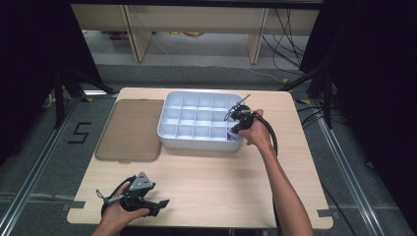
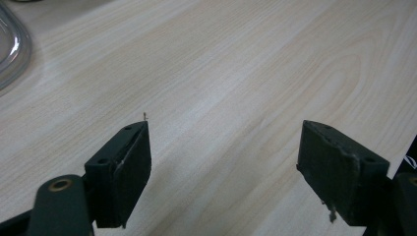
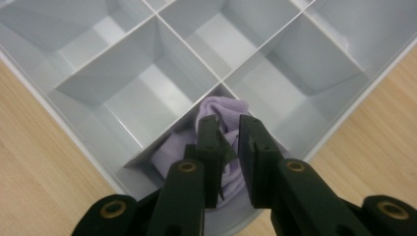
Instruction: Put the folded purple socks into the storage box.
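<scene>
Lilac cloth (image 3: 223,110) in near-right corner compartment of white divided tray (image 1: 169,132), bunched between jaws of right gripper (image 3: 228,135), nearly closed, pinching cloth. Left gripper (image 2: 223,147) spread wide w/ nothing between, over bare wood table (image 2: 236,64), well apart from tray, near front-left edge.

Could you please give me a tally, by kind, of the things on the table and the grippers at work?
Divided white tray: 1
Translucent lid, lying flat left of the tray: 1
Purple cloth, in the tray's near right corner compartment: 1
Grippers, left gripper and right gripper: 2
Total: 5
</scene>
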Available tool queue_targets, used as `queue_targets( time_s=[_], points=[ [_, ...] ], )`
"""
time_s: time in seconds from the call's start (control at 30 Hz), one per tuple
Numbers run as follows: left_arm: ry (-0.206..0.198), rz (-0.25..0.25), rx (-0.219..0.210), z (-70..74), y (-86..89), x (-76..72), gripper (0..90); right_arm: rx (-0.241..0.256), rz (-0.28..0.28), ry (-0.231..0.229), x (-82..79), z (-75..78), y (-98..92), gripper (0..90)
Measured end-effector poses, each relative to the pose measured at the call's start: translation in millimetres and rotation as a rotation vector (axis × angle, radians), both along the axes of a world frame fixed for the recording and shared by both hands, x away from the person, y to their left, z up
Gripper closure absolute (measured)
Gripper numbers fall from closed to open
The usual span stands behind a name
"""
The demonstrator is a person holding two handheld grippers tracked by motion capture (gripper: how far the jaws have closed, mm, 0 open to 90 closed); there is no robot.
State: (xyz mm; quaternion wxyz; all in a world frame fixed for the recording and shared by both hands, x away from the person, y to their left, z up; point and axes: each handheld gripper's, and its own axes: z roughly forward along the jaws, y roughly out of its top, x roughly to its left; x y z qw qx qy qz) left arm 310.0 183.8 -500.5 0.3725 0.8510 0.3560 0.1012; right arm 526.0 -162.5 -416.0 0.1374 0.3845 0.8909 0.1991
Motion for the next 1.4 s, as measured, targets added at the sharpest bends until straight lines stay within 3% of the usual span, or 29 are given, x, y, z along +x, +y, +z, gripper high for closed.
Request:
queue_targets(
  time_s=[0.2, 0.3, 0.33, 0.5, 0.73, 0.83, 1.0, 1.03, 1.4],
  points=[
    [0.002, 0.005, -0.019, -0.3, -1.2, -0.7, 20.2, 0.058, 0.004, -0.037, -7.8, 13.1, -4.0, 74.5],
    [-0.001, 0.002, -0.018, -0.2, -1.2, -0.5, 20.2, 0.072, 0.005, -0.050, -11.0, 17.1, -3.9, 73.5],
    [-0.005, -0.005, 0.006, 0.3, 0.1, 0.3, 20.2, 0.074, 0.012, -0.054, -11.8, 18.3, -4.5, 73.3],
    [-0.003, -0.003, 0.002, 0.1, 0.2, 0.3, 20.2, 0.105, -0.007, -0.060, -18.9, 22.8, -4.1, 69.5],
    [-0.003, -0.003, -0.005, 0.0, 0.5, 0.6, 20.2, 0.163, 0.025, -0.077, -26.2, 24.6, -2.5, 61.7],
    [0.008, 0.007, -0.016, -0.6, -0.3, -0.1, 20.2, 0.194, 0.009, -0.091, -31.4, 24.8, -2.5, 51.9],
    [-0.004, -0.003, -0.004, -0.3, 0.6, 0.7, 20.2, 0.240, -0.009, -0.111, -40.3, 21.2, -2.0, 44.6],
    [-0.004, -0.001, -0.005, -0.3, 0.5, 0.7, 20.2, 0.239, -0.008, -0.098, -42.0, 22.1, -2.1, 43.8],
    [-0.003, 0.005, -0.008, -0.2, 1.2, 0.4, 20.2, 0.291, 0.016, -0.135, -56.4, 18.0, 1.1, 36.6]
  ],
)
